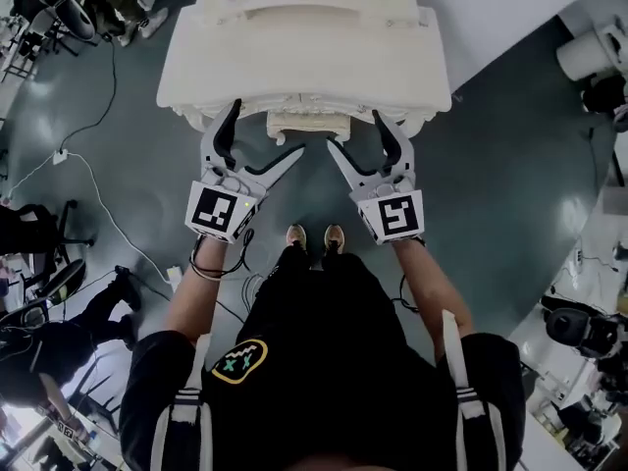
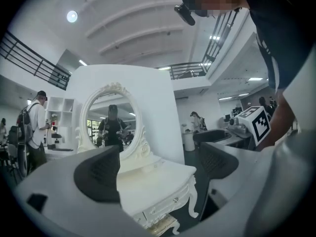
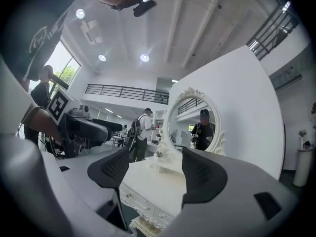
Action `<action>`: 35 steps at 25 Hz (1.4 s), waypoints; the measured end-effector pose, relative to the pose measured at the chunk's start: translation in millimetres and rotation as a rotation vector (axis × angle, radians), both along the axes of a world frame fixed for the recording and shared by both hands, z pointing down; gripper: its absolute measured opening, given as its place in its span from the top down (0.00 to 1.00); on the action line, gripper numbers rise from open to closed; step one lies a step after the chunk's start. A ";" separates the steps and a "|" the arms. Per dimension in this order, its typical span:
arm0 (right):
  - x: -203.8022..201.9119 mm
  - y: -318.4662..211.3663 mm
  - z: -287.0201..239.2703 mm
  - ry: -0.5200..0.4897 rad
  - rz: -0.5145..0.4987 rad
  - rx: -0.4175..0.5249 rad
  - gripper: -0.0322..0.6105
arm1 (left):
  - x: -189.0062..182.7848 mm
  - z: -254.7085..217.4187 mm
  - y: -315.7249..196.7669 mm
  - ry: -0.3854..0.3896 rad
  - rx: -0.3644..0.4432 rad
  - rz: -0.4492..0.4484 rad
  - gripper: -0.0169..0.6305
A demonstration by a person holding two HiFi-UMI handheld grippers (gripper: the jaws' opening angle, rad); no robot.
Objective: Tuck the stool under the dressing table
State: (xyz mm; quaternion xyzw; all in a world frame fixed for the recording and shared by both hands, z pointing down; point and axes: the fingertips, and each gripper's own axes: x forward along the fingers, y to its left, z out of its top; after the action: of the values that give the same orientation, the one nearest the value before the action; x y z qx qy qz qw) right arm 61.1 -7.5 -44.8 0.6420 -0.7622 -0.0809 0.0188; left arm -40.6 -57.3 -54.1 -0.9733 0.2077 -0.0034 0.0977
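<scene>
Left gripper [image 1: 267, 128] and right gripper [image 1: 352, 129] both gape, holding nothing; the stool [image 1: 306, 124] looks tucked under the dressing table [image 1: 294, 62], so a careless forward swing could clip its front edge

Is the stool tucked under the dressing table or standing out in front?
Tucked in. The stool sits beneath the dressing table. From above, only its front edge shows past the tabletop.
</scene>
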 end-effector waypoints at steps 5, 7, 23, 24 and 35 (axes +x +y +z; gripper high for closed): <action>-15.0 24.7 -51.0 0.035 -0.048 0.066 0.63 | 4.3 -56.1 40.5 0.050 0.005 0.072 0.89; -29.4 30.2 -59.9 0.049 -0.084 0.066 0.78 | -4.6 -62.1 48.1 0.048 -0.012 0.088 0.92; -65.5 35.1 -73.1 0.039 -0.218 0.035 0.92 | -28.4 -53.6 51.7 0.007 -0.033 0.162 0.94; -67.0 34.1 -71.7 0.041 -0.223 0.032 0.92 | -29.1 -51.7 51.5 0.006 -0.030 0.165 0.94; -72.6 10.9 -61.1 0.045 -0.227 0.017 0.92 | -33.9 -43.1 33.1 0.000 -0.035 0.163 0.94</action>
State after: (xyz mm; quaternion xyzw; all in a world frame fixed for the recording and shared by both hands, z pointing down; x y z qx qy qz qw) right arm -11.5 3.4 -105.9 0.5499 -0.8286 -0.1033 0.0211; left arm -74.4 -24.1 -97.2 -0.9886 0.1276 0.0010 0.0805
